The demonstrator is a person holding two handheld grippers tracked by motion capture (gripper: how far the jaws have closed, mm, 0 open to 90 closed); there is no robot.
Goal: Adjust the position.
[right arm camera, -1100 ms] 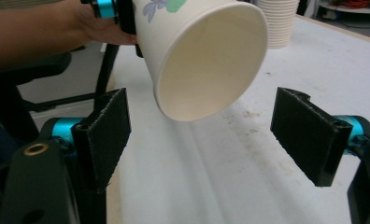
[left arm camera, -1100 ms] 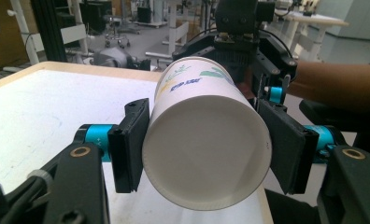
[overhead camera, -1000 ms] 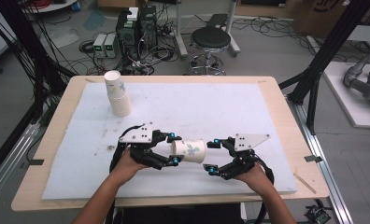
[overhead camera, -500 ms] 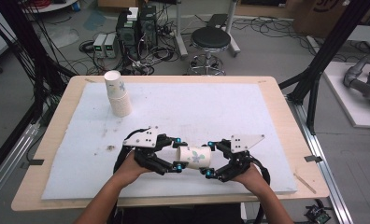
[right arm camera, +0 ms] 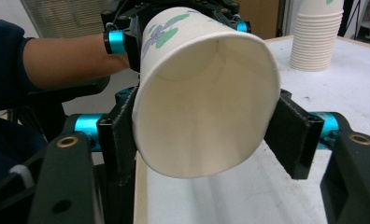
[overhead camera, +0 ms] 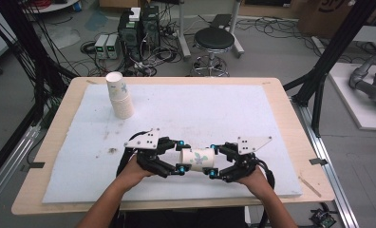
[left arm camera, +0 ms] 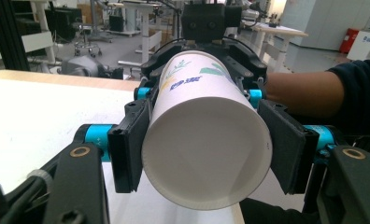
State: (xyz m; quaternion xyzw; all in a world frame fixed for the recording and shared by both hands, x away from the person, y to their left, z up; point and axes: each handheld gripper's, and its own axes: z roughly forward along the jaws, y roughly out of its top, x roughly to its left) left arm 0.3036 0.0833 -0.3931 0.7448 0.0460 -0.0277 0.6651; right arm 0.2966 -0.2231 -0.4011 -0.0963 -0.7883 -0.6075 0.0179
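A white paper cup with a green and purple print lies on its side in the air, just above the front of the white mat. My left gripper is shut on its base end, seen close in the left gripper view as the cup between the pads. My right gripper grips the mouth end. Its jaws have just been closing, and its pads press the cup's rim into an oval. The two grippers face each other.
A stack of paper cups stands at the mat's back left, also seen as the stack in the right gripper view. The wooden table edge runs under my forearms. A stool and cabled equipment stand on the floor beyond the table.
The right gripper's jaws have closed onto the cup's mouth end, which they stood wide around before. Both hands and the cup have stayed nearly in place.
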